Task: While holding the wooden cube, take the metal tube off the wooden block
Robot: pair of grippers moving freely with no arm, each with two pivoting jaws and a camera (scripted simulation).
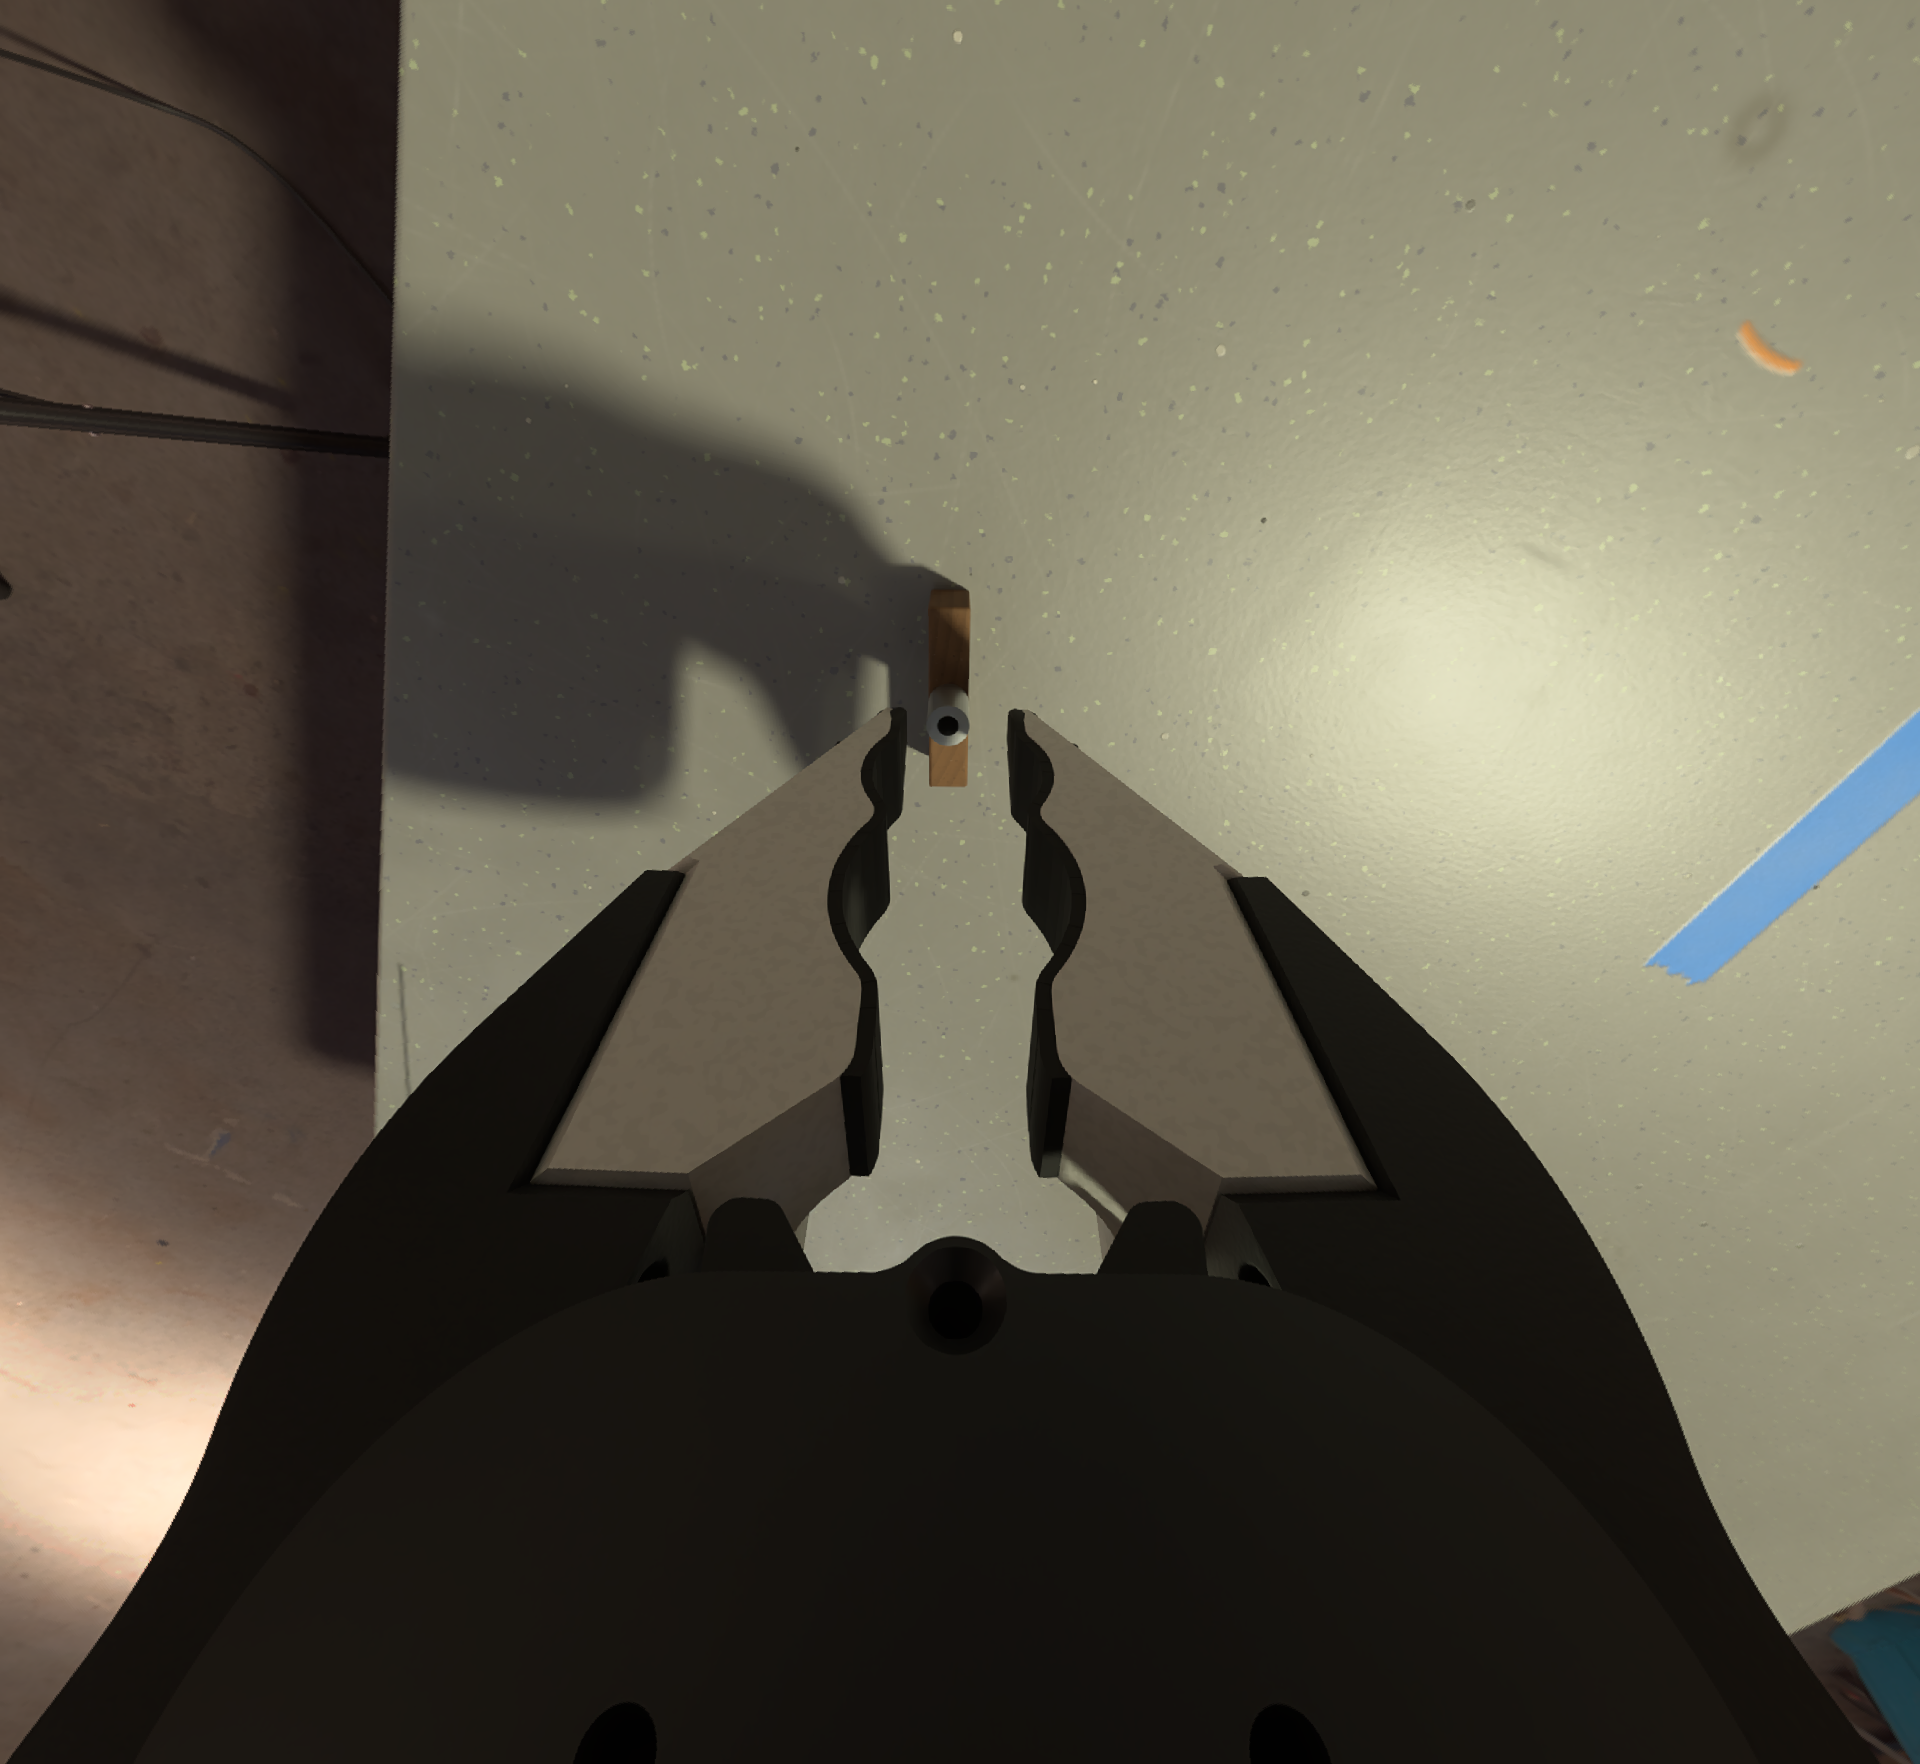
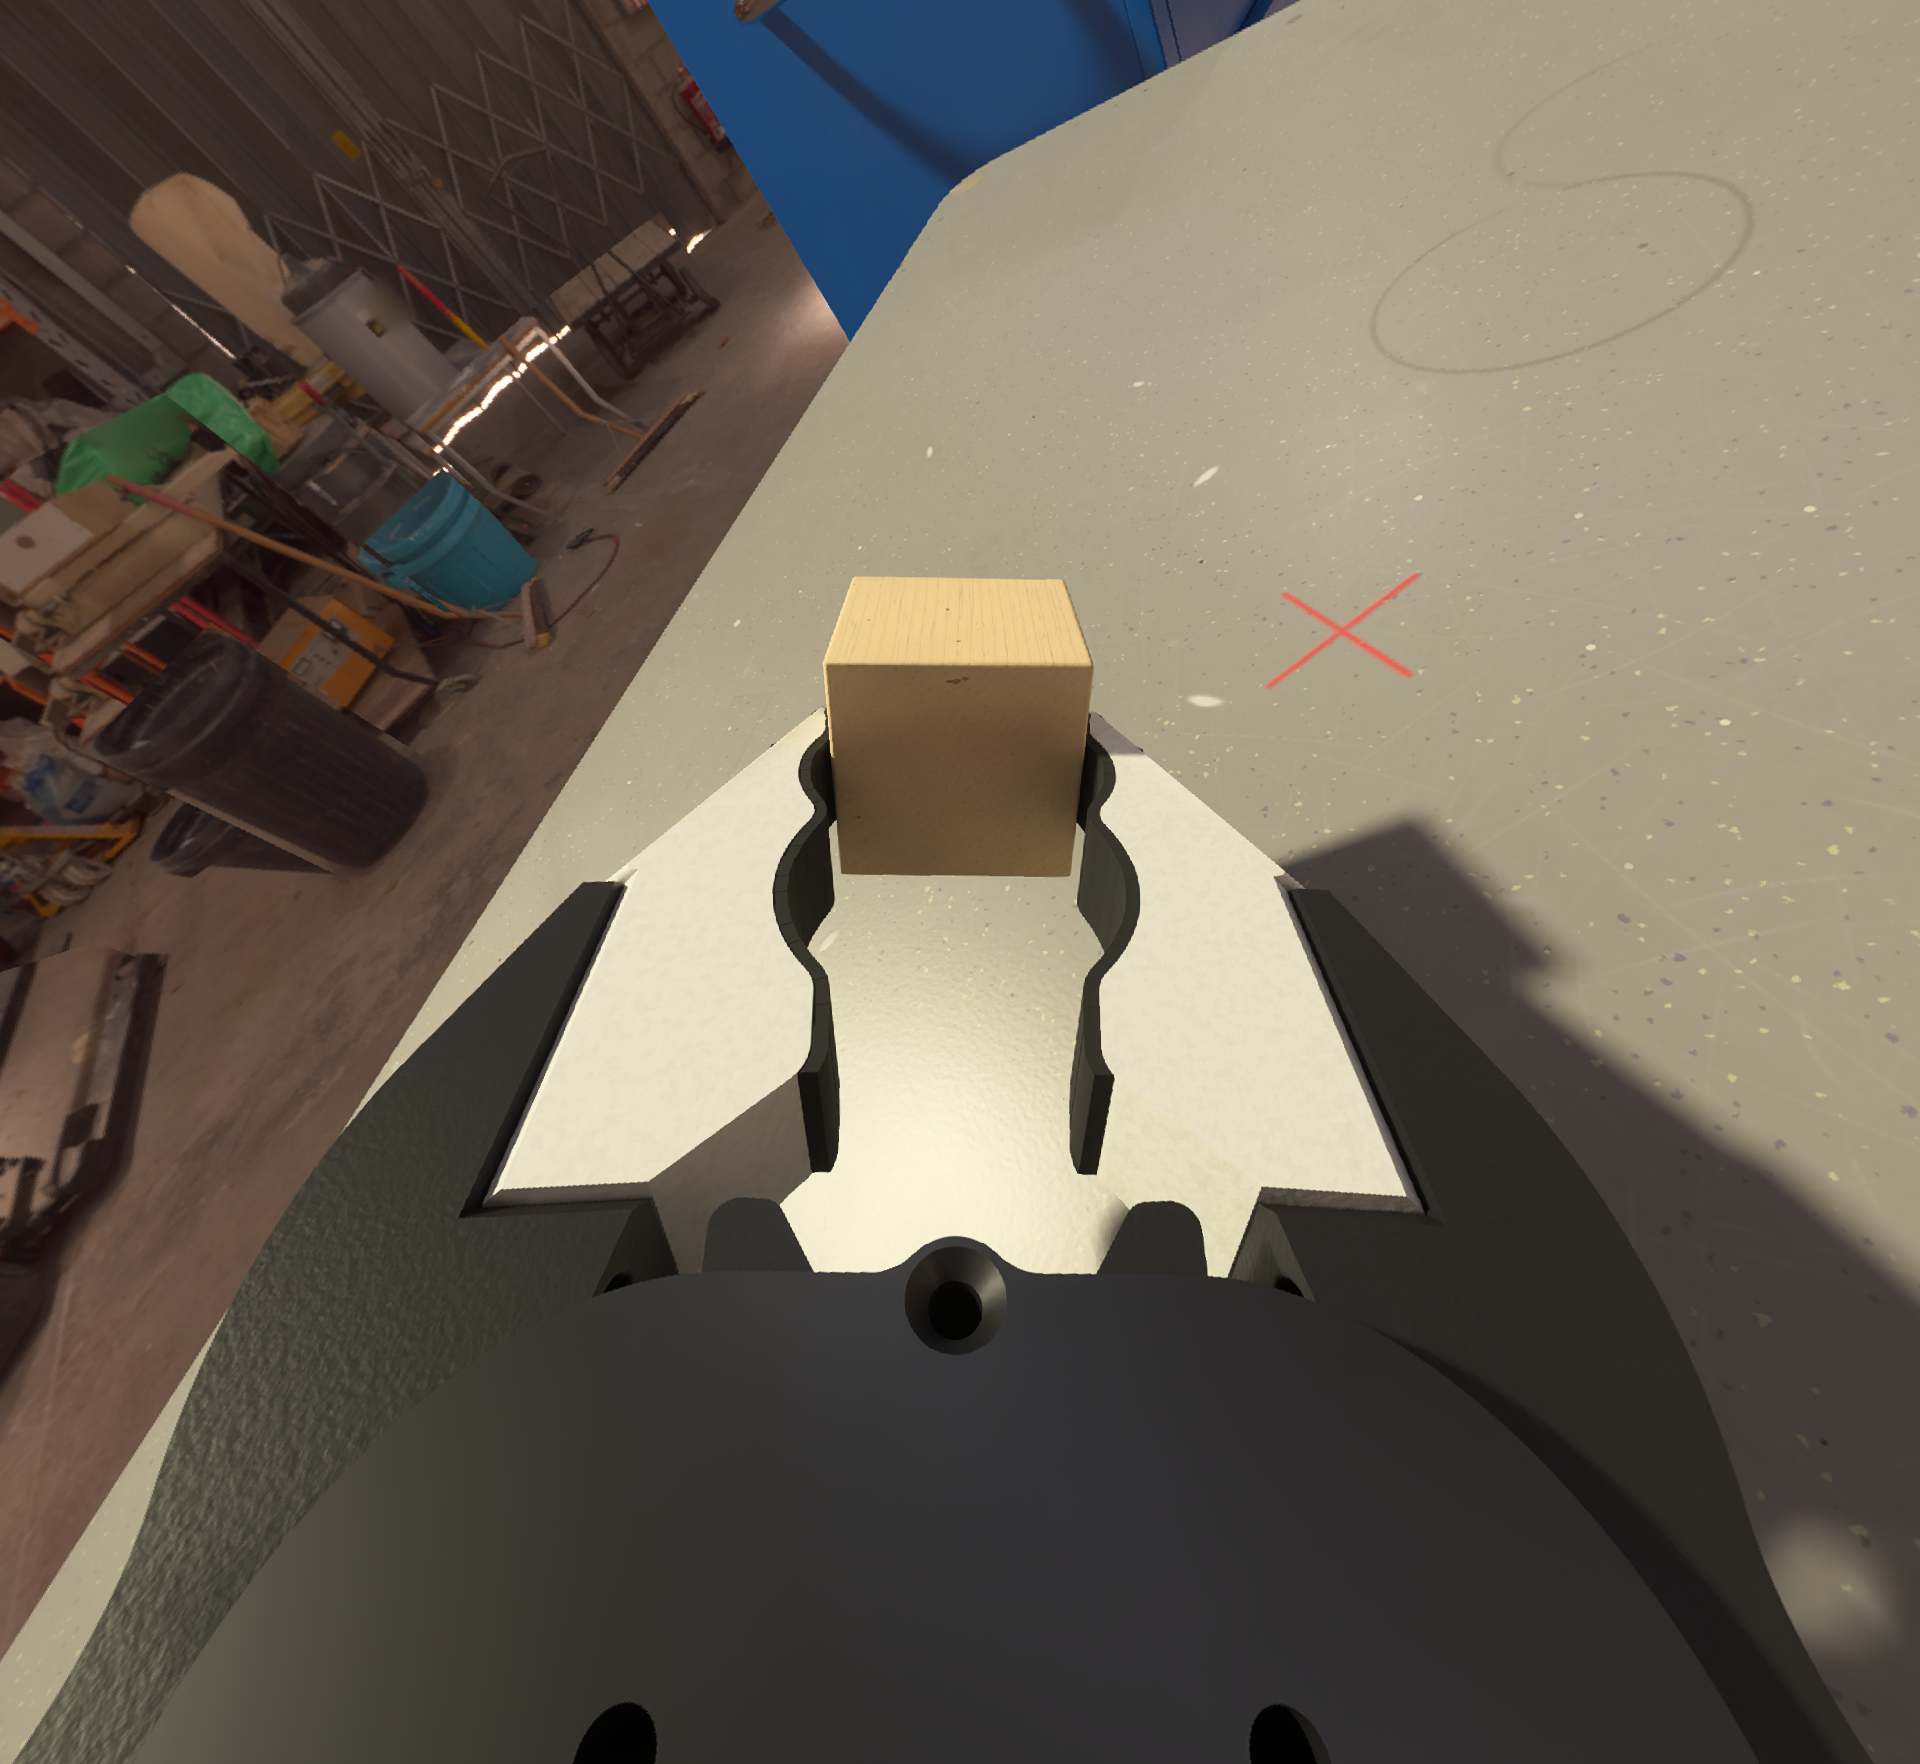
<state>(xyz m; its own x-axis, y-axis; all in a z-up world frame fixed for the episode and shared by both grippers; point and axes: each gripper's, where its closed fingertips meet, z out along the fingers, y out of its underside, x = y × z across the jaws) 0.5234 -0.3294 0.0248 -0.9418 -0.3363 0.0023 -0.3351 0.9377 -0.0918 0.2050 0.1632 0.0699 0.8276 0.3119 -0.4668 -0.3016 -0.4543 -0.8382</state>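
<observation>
In the left wrist view I look straight down at a narrow wooden block on the speckled table, with a short metal tube standing in it, its open end facing me. My left gripper is open, high above them, and its fingertips frame the tube with gaps on both sides. In the right wrist view my right gripper is shut on a pale wooden cube, its fingers pressing the cube's two sides above the table.
The table's left edge drops to the floor. A blue tape strip and an orange scrap lie at the right. A red cross mark is right of the cube. A blue cabinet stands beyond the table's far edge.
</observation>
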